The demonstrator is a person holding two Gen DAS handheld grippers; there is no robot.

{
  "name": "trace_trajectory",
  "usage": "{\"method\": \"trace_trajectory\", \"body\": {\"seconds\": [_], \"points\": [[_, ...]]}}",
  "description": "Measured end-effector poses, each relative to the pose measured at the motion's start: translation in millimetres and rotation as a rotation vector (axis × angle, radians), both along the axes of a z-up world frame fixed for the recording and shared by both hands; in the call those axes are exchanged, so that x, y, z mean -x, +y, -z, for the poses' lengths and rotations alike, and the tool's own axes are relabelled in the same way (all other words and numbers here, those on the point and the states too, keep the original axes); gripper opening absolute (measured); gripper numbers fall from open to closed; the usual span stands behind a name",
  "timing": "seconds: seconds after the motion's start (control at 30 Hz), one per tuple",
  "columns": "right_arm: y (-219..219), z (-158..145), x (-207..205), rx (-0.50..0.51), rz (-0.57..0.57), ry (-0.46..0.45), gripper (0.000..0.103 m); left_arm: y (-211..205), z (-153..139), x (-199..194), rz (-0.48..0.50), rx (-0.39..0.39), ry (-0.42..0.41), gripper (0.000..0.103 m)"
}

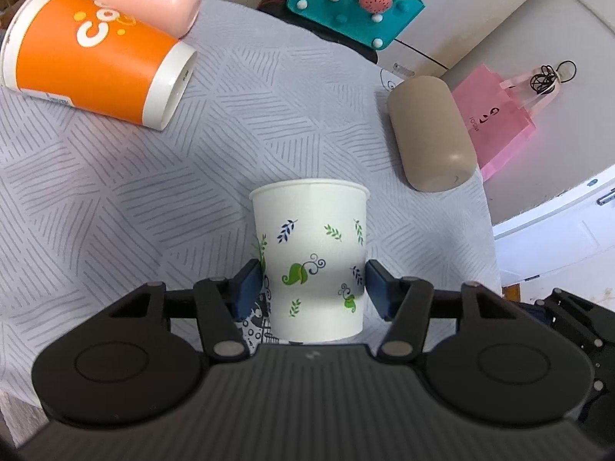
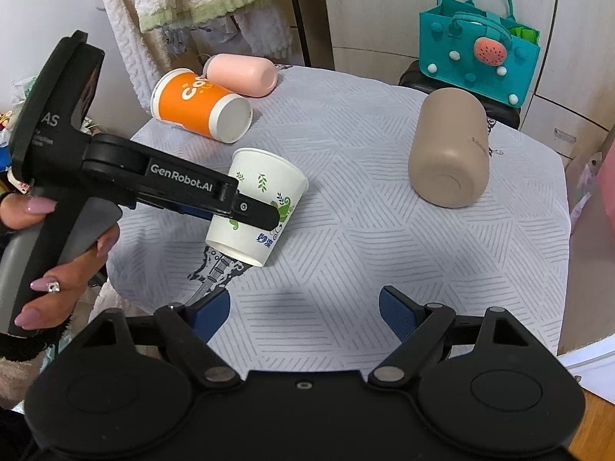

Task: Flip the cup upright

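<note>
Both wrist views overlook one table (image 1: 96, 192), close.

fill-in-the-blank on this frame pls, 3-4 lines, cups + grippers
1. The left gripper is closed on the white leaf-print cup, while the right gripper is ____.
2. The orange cup lies on its ____.
3. Right behind the orange cup lies a ____ tumbler.
4. The teal bag carries a ____ decoration.

Missing words: open; side; pink; strawberry
</note>
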State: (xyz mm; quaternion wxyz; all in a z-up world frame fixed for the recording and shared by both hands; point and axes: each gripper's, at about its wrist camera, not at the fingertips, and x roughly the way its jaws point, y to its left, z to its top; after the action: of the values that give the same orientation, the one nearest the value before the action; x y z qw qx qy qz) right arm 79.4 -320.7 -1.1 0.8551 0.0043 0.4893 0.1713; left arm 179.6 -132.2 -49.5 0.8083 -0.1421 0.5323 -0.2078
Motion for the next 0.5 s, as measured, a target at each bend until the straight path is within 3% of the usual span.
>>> {"method": "trace_trajectory", "body": {"seconds": [0.13, 0.4, 0.5], "points": [[0.5, 0.4, 1.0, -0.007, 0.000, -0.005, 0.088, 3.5, -10.7, 8.0, -0.012, -0.007, -0.099, 0.057], [-2.6, 4.3, 6.4, -0.050, 0.028, -0.095, 0.088, 17.9, -39.9, 42.1, -0.026, -0.060, -0.493, 0.057], [-0.3, 9.5, 9.5, -0.055, 0.051, -0.155, 0.088, 20.7, -39.2, 48.7, -0.018, -0.053, -0.583, 0.057]]}}
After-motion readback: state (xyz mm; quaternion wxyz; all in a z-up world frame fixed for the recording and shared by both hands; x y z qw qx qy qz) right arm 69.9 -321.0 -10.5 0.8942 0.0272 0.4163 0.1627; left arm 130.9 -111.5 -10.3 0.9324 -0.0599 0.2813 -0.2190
